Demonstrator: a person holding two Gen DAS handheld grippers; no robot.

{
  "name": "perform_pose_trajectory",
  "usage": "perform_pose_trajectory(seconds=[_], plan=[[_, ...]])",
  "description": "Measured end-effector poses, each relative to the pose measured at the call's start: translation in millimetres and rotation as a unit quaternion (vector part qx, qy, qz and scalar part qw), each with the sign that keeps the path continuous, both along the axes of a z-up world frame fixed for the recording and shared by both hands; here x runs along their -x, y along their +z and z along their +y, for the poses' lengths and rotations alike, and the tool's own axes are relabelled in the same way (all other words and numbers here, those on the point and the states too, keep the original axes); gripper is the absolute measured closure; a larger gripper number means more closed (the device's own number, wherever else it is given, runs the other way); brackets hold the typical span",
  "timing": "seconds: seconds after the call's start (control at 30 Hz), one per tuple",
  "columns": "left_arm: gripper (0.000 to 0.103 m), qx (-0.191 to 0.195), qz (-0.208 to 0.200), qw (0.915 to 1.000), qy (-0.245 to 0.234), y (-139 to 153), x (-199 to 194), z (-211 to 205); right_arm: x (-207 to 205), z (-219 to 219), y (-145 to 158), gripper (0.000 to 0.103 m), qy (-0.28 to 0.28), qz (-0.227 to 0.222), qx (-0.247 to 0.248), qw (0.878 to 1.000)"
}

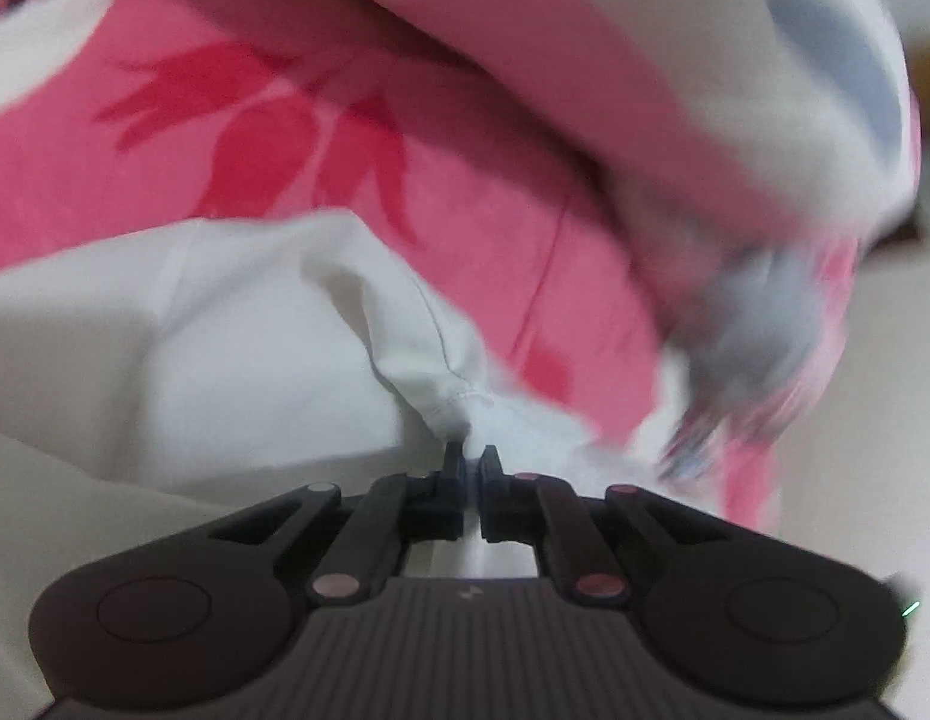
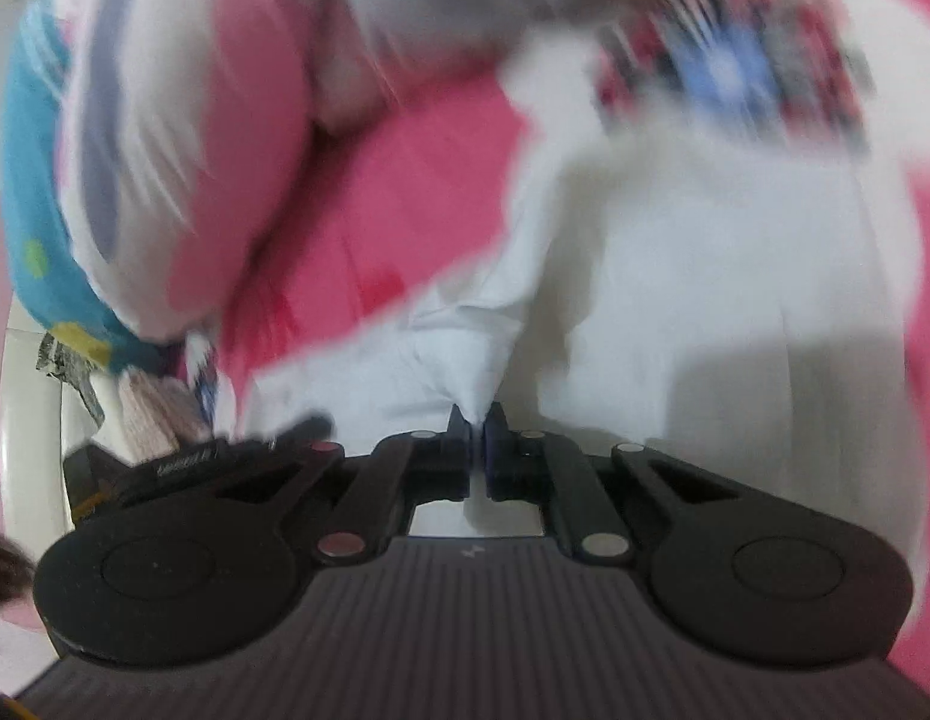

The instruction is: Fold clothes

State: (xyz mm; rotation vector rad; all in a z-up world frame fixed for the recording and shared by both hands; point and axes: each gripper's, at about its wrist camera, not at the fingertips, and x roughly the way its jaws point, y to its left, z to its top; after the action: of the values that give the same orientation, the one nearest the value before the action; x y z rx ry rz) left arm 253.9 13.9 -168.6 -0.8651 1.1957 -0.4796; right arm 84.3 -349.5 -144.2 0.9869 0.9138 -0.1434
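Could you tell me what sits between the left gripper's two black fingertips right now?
A pinched fold of the white cotton garment fills the gap of the left gripper, shown in the left wrist view.

Two wrist views, forward along tongs, close, sharing white-pink garment (image 1: 285, 324)

Bunched white-and-pink cloth (image 1: 321, 312) crowds right against both my tongs; only at my left tongs' (image 1: 472, 462) far right is bare surface (image 1: 873, 396).

A white garment (image 1: 237, 324) with a stitched hem is bunched into creases at the near edge and lies over pink fabric (image 1: 441, 192) printed with red leaf shapes; in the right wrist view the same white garment (image 2: 675, 276) is blurred.
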Motion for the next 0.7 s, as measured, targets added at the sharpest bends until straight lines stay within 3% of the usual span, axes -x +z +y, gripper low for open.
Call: perform_pose_trajectory(seconds=[0.1, 0.17, 0.33, 0.4, 0.5, 0.6, 0.7], plan=[[0.098, 0.051, 0.023, 0.9979, 0.034, -2, -5, 6, -23, -21, 20, 0.100, 0.002, -0.063, 0.034, 0.997], [0.098, 0.057, 0.045, 0.9968, 0.033, -10, 5, 6, -28, -32, 23, 0.100, 0.001, -0.086, 0.028, 0.996], [0.098, 0.051, 0.111, 0.9921, 0.030, -47, 37, 7, -11, -40, -28, 0.099, -0.027, -0.009, -0.095, 0.995], [0.098, 0.065, 0.113, 0.9905, 0.044, -53, 39, 13, -2, -43, -40, 0.099, -0.050, -0.007, -0.134, 0.990], [0.098, 0.078, 0.085, 0.9916, 0.059, -45, 30, 21, 0, -45, -42, 0.099, -0.069, -0.039, -0.184, 0.980], [0.098, 0.078, 0.058, 0.9929, 0.069, -35, 18, 27, 4, -42, -39, 0.099, -0.074, -0.063, -0.217, 0.971], [0.098, 0.067, 0.062, 0.9936, 0.066, -35, 16, 26, 19, -40, -50, 0.098, -0.104, -0.066, -0.262, 0.957]])
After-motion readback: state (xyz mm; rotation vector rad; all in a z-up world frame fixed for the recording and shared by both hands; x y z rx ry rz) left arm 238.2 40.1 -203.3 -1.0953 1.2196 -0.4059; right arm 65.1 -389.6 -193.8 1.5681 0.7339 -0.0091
